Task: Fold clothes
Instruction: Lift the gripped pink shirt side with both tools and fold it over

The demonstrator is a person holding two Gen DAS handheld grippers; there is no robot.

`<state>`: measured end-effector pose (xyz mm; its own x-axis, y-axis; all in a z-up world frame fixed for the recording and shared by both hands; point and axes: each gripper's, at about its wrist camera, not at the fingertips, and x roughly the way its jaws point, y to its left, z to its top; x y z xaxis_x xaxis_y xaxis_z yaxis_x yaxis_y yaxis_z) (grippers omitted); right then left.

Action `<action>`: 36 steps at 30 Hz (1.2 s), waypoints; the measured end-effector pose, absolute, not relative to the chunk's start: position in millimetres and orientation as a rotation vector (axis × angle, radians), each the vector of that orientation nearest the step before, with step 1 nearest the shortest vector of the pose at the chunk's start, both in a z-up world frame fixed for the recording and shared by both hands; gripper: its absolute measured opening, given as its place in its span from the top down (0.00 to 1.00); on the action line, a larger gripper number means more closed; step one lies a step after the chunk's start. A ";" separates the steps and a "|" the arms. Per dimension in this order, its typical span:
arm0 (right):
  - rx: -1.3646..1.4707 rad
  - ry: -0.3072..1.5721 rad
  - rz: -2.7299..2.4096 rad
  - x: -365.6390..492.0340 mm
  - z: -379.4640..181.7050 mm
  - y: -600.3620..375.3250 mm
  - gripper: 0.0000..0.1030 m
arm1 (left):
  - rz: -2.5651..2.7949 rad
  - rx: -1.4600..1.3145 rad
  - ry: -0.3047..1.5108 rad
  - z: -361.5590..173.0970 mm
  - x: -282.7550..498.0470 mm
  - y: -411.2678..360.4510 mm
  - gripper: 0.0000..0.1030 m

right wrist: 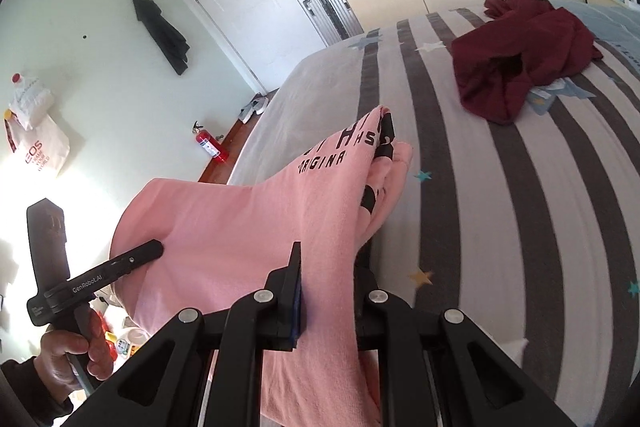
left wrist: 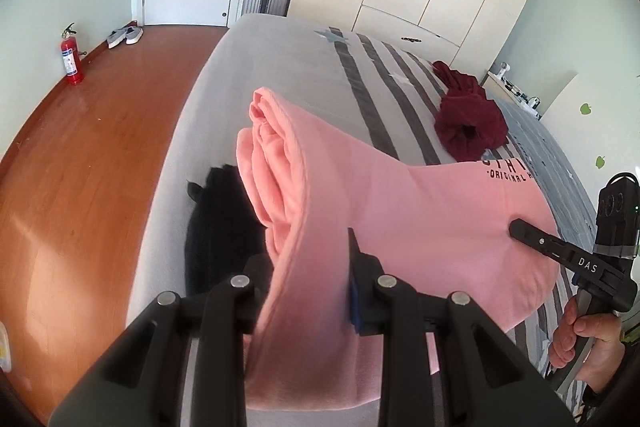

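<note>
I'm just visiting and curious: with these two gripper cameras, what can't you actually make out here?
- Black garment, left wrist view: the pink top and left gripper cover much of it, so its type is unclear.
- Pink top's print, both views: folds cut the lettering off.
- Maroon garment: crumpled, type unclear.
- Right gripper, right wrist view: one finger hidden behind cloth.
- Bedside shelf items: too small.
</note>
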<state>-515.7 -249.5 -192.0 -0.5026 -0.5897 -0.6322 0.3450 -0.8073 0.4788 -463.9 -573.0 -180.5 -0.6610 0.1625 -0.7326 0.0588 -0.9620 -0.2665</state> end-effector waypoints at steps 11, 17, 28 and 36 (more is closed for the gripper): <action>1.132 -0.384 -2.298 -556.4 -218.4 -298.3 0.88 | 2.763 -1.286 -0.495 -212.5 -498.5 -619.8 0.78; 1.146 -0.366 -2.282 -557.0 -221.5 -293.7 0.88 | 2.754 -1.272 -0.540 -215.3 -485.2 -616.9 0.77; 1.217 -0.325 -2.258 -561.3 -240.7 -294.7 0.88 | 2.755 -1.337 -0.576 -241.9 -477.8 -616.5 0.77; 1.253 -0.310 -2.241 -570.0 -266.8 -294.2 0.87 | 2.759 -1.339 -0.573 -254.4 -478.9 -619.0 0.71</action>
